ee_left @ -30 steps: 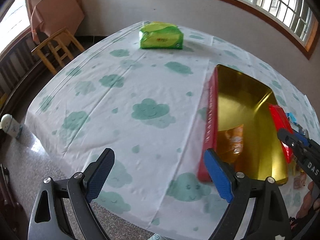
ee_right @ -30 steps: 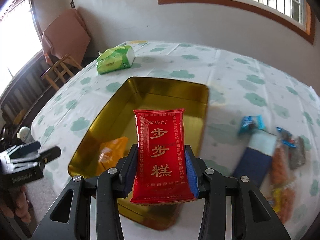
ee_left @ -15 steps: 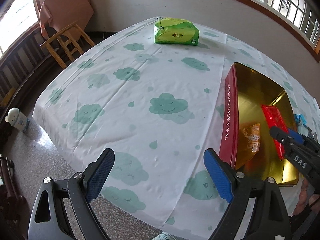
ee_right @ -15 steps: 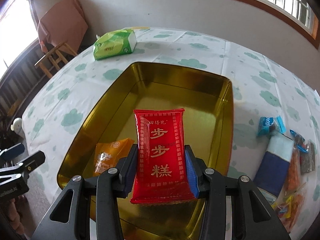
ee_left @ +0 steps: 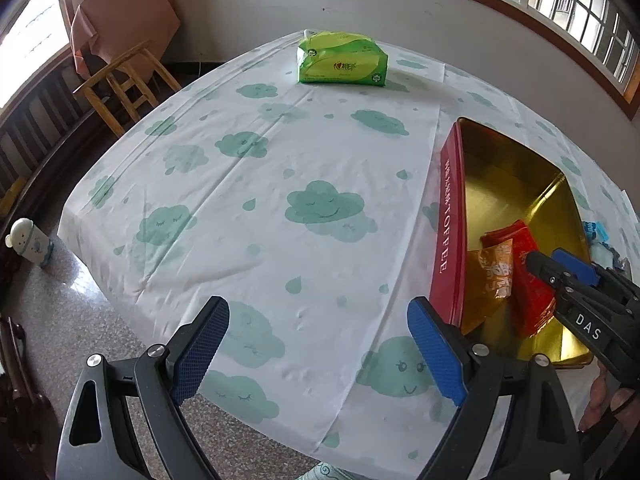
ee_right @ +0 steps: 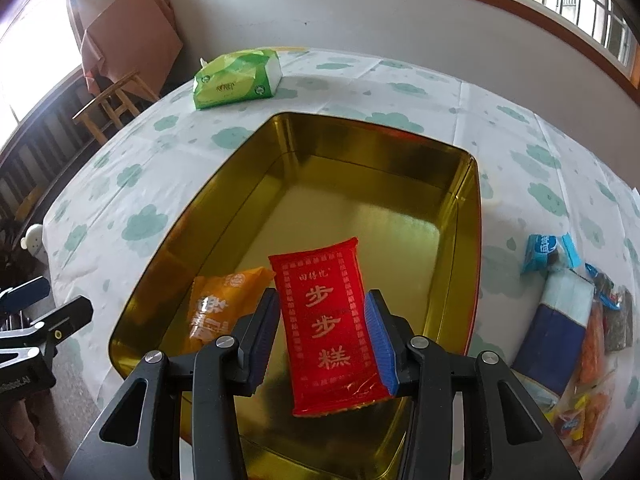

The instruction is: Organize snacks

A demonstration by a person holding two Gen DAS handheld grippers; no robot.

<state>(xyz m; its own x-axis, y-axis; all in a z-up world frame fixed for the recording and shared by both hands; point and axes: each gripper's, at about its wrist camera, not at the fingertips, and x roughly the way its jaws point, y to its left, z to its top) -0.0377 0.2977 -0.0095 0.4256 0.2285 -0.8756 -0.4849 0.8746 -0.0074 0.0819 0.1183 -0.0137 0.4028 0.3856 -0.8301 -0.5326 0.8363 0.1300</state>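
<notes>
A gold-lined red tin point(ee_right: 460, 216) stands open on the cloud-print tablecloth; it also shows at the right of the left wrist view point(ee_left: 450, 216). An orange snack packet point(ee_right: 224, 304) lies in its near left corner. My right gripper point(ee_right: 322, 320) sits inside the tin with the red snack packet point(ee_right: 328, 328) between its fingers; the jaws have spread and the packet tilts loose. My left gripper point(ee_left: 318, 344) is open and empty above the table's near edge, left of the tin.
A green tissue pack point(ee_left: 342, 60) lies at the table's far side. Several loose snacks, a blue-and-white box point(ee_right: 554, 336) among them, lie right of the tin. A wooden chair point(ee_left: 124, 84) and a small white bottle point(ee_left: 30, 242) stand off the table's left.
My right gripper lowered the red packet into the tin and its jaws spread, so the packet now tilts loose. The left gripper drew back and left, still open.
</notes>
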